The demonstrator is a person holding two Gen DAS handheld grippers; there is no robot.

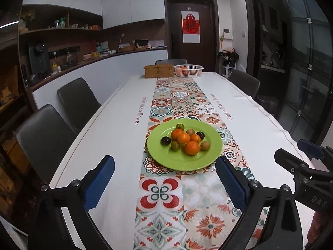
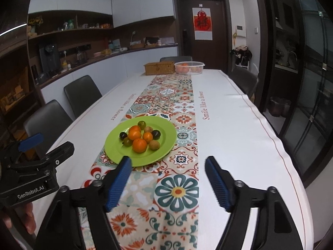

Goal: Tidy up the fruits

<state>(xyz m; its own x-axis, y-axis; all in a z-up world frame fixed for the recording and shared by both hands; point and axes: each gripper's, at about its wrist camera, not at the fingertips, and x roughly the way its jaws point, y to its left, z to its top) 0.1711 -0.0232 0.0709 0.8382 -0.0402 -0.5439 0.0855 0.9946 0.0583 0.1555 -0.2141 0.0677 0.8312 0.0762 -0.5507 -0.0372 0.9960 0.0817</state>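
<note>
Left claw [image 1: 165,173] and right claw [image 2: 168,174]: wide, empty, above near table [image 1: 116,125] edge. Green plate [image 1: 166,158] of mixed fruits [image 1: 184,138] mid-runner, unobstructed. Wicker box [image 1: 159,70] and white basket [image 1: 189,70] at far edge.

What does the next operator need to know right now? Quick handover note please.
Left gripper: open, empty, hovering short of the green plate.
Right gripper: open, empty, plate ahead to its left.
Fruits: oranges, dark plums, brownish and greenish small fruits, all mixed in one pile on the plate.
White basket at the far end holds some orange fruit, beside a wicker box.
Done: nothing visibly sorted from the plate.
Left: probably pick each fruit and group it; destination unclear.
</note>
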